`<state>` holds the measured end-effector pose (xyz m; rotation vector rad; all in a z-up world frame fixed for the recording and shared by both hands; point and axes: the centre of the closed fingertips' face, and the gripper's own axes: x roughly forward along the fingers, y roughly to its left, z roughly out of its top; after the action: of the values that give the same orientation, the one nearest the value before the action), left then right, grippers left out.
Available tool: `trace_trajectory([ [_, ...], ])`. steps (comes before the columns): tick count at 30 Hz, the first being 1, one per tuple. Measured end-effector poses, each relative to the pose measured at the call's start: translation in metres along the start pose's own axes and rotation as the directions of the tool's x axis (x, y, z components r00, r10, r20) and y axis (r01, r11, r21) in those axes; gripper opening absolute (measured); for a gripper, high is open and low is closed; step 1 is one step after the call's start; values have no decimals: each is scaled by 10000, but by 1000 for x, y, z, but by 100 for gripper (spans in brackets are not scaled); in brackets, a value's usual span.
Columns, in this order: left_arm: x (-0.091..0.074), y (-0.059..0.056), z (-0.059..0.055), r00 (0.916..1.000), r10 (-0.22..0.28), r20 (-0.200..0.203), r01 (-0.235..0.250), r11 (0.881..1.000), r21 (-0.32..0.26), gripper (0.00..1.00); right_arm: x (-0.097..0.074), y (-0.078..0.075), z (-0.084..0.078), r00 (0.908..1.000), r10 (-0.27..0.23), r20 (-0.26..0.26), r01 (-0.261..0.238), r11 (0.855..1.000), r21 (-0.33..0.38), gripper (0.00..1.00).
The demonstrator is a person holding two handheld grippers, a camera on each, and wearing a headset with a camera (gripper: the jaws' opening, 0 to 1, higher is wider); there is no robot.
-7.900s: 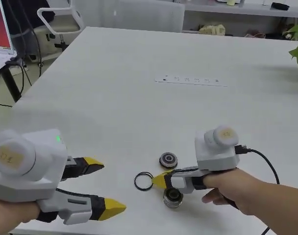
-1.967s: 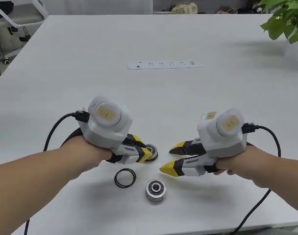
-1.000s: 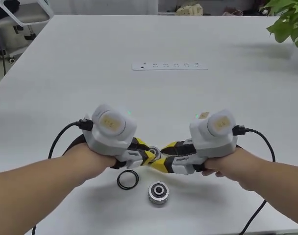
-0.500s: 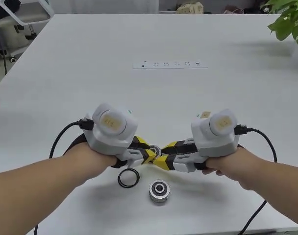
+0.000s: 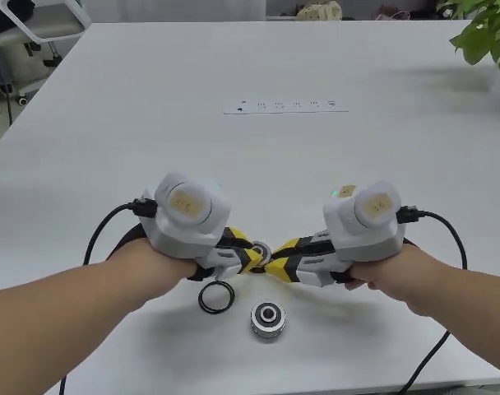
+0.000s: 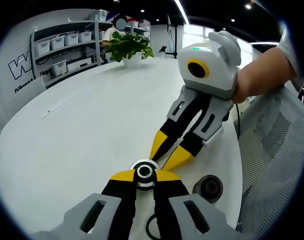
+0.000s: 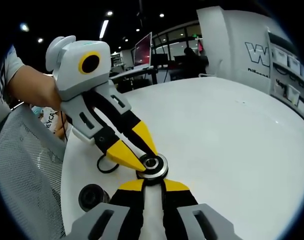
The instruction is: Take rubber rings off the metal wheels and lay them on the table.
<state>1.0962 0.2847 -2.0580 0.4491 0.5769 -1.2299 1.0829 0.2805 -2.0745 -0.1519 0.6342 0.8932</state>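
My left gripper (image 5: 247, 257) was clamped on a metal wheel (image 7: 153, 166), one yellow tip on either side of it, over the near part of the table (image 5: 332, 156). That matched two seconds before.

What had changed was my right gripper (image 5: 276, 265). Two seconds earlier it stood well apart at the wheel's 3 o'clock with its jaws spread wide. A second ago it had come in. Now its tips were drawn close and sat at the wheel's rim, just beside the left tips. In the right gripper view only a thin gap showed between those jaws. I could not tell whether they had pinched the dark rubber rim (image 7: 164, 170) or merely rested against it.

The loose ring (image 5: 216, 296) lay flat on the table at the held wheel's 7 o'clock. The second wheel (image 5: 268, 319) sat at its 6 o'clock, near the ring but not touching it. Neither had shifted on the table in those two seconds.

I judged the second wheel already stripped and the loose ring its own, so one of the two was done. The held wheel seemed to have its rubber on. I took the closing-in as the start of the second peel, with the left as the vice and the right to catch the edge. The risk I saw was the right tips skating off the rim without lifting it.
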Motion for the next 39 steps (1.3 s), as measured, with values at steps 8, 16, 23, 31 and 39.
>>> trace_trajectory([
  [8,-1,0,-1,10000,46,-12,-46,10000,-7,8,0,-4,-2,9997,-199,-123,200,9997,139,2],
  [16,-1,0,0,10000,84,-21,-84,10000,43,8,-1,-5,-1,9990,-354,-260,359,9991,205,1],
  [23,0,0,0,10000,81,-33,-80,9999,64,8,-2,-6,-1,9985,-439,-322,451,9983,373,0],
  [31,0,0,0,9999,112,-59,-111,9999,60,8,-3,-7,0,9980,-514,-381,535,9969,570,0],
  [39,0,1,0,9999,128,-75,-128,9999,44,8,-5,-7,1,9971,-622,-440,648,9961,604,0],
])
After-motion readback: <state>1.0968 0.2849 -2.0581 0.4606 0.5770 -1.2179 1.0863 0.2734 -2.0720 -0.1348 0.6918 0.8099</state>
